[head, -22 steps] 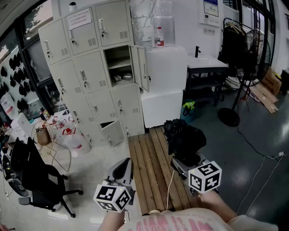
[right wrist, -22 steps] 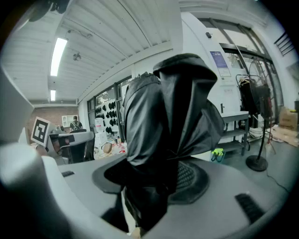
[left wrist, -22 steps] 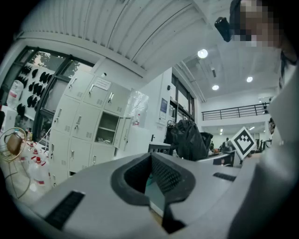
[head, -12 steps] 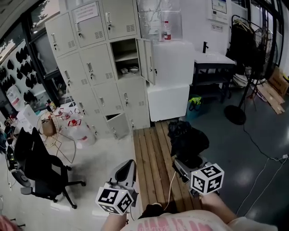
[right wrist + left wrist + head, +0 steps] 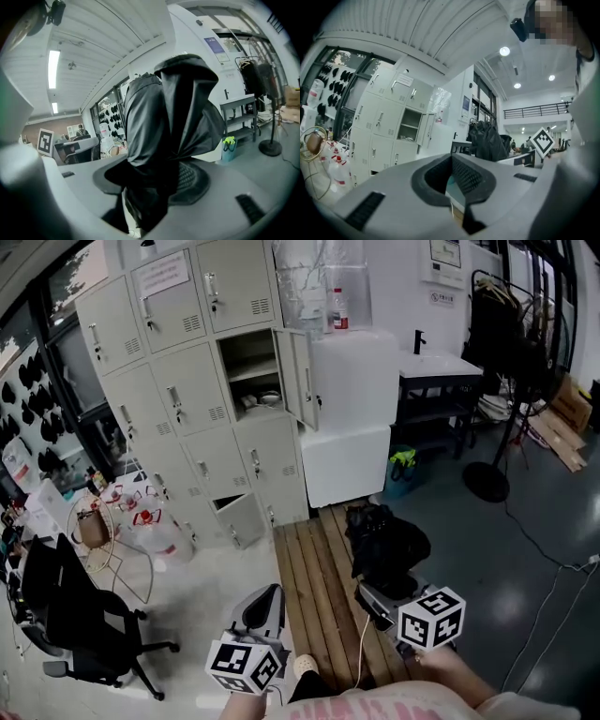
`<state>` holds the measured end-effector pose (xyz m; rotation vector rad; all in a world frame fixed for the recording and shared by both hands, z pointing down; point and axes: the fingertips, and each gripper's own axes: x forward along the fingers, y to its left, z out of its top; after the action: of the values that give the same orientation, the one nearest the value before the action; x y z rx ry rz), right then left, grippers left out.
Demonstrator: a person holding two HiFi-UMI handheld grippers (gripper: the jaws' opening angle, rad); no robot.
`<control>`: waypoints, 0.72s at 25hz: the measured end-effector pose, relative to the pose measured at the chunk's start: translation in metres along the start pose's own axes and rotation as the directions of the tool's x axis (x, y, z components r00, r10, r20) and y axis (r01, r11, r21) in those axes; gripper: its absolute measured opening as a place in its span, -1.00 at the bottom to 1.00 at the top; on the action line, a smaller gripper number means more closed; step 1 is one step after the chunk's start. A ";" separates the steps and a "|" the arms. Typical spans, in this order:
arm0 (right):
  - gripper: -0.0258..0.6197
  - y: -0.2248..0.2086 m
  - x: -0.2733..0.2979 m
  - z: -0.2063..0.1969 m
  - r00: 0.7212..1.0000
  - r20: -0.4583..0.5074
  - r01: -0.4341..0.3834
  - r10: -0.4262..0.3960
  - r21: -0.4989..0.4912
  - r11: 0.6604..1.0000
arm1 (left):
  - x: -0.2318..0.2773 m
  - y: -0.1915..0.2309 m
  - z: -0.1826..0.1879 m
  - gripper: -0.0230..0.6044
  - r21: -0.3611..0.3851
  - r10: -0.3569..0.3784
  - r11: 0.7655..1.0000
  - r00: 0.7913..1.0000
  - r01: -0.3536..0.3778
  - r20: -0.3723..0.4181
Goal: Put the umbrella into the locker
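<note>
While the R gripper (image 5: 377,589) is clamped on the black umbrella (image 5: 386,538), w/ folded fabric bunched between its pads and spilling up past them in the right gripper view, the L gripper (image 5: 270,592) sits beside it w/ jaws drawn together and nothing between them. Both are held low at the person's front, marker cubes toward the camera, jaws pointing approx toward the locker bank (image 5: 178,409). Umbrella shows over the slatted wood bench (image 5: 309,568) in the head view, well apart from the lockers. One compartment (image 5: 248,371) in the 2nd row from top stands open, its door (image 5: 292,381) swung out at its right side; small pale items on its lower shelf, too small to tell. Lower down, another small door (image 5: 234,518) is ajar. White cabinet (image 5: 345,418) stands just beside the lockers, office chair (image 5: 80,615) at left, water jugs (image 5: 150,521) near the lockers' foot.
</note>
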<state>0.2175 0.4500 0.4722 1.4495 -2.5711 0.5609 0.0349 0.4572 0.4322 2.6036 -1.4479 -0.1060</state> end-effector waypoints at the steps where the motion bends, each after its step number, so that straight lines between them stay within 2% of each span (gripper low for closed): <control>1: -0.19 -0.001 0.012 0.006 1.000 0.007 -0.001 0.001 0.003 1.000 | 0.009 0.009 0.003 -0.92 0.004 -0.005 1.000 1.000 0.005 0.003; 6: -0.19 -0.004 0.078 0.040 0.999 0.031 -0.019 0.019 0.002 1.000 | 0.052 0.066 0.029 -0.92 0.019 0.001 1.000 0.999 -0.002 0.036; 10: -0.19 -0.005 0.128 0.067 0.999 0.042 -0.030 0.030 -0.016 0.999 | 0.079 0.114 0.043 -0.92 -0.016 0.026 1.000 0.999 -0.025 0.035; 16: -0.19 -0.005 0.189 0.093 0.998 0.047 -0.045 0.045 -0.006 0.999 | 0.100 0.169 0.059 -0.92 -0.012 0.047 0.999 0.999 -0.047 0.024; 18: -0.19 -0.002 0.208 0.097 0.997 0.050 -0.052 0.052 -0.016 0.999 | 0.102 0.190 0.069 -0.92 -0.023 0.070 0.997 0.996 -0.069 0.056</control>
<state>0.1153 0.2456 0.4447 1.4131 -2.6525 0.5176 -0.0801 0.2652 0.3989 2.5501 -1.5453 -0.1866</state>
